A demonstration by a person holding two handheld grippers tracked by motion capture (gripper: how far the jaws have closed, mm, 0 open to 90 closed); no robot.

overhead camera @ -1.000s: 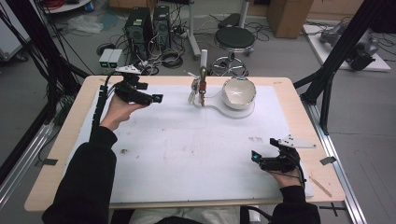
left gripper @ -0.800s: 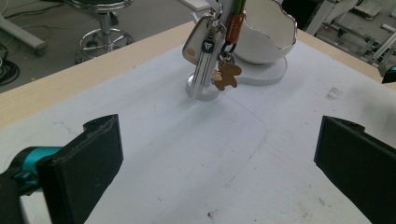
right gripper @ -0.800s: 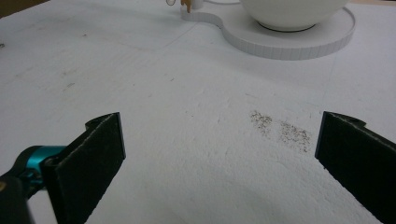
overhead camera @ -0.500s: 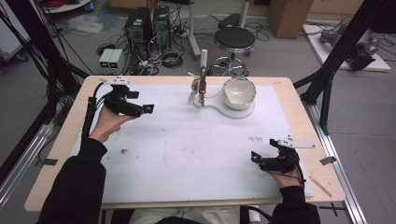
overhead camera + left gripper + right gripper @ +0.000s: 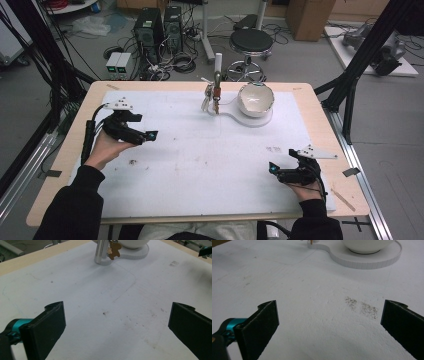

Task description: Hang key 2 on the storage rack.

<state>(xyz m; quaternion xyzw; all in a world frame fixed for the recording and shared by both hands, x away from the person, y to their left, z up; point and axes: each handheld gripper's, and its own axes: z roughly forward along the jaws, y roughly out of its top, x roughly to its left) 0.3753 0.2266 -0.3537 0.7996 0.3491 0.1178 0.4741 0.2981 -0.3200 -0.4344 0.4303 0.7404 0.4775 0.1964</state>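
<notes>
A white bowl (image 5: 256, 98) stands on a flat white base (image 5: 235, 117) at the back of the table. Beside it rises a small post (image 5: 217, 67) with a brown bear-shaped charm (image 5: 215, 102) hanging from it. The same charm (image 5: 113, 250) and the bowl (image 5: 367, 245) appear far ahead in the gripper views. My left gripper (image 5: 150, 135) is held over the left part of the white mat, open and empty. My right gripper (image 5: 273, 169) rests near the front right, jaws wide apart (image 5: 329, 322), nothing between them.
A white mat (image 5: 200, 160) covers most of the wooden table (image 5: 320, 125). Faint stains and a speckled patch (image 5: 362, 307) mark it. Black frame struts (image 5: 360, 65) stand at the right, and a stool (image 5: 251, 42), computers and cables lie on the floor beyond.
My left gripper has drawn back toward the person and lowered toward the left part of the mat. The right gripper has stayed in place.
</notes>
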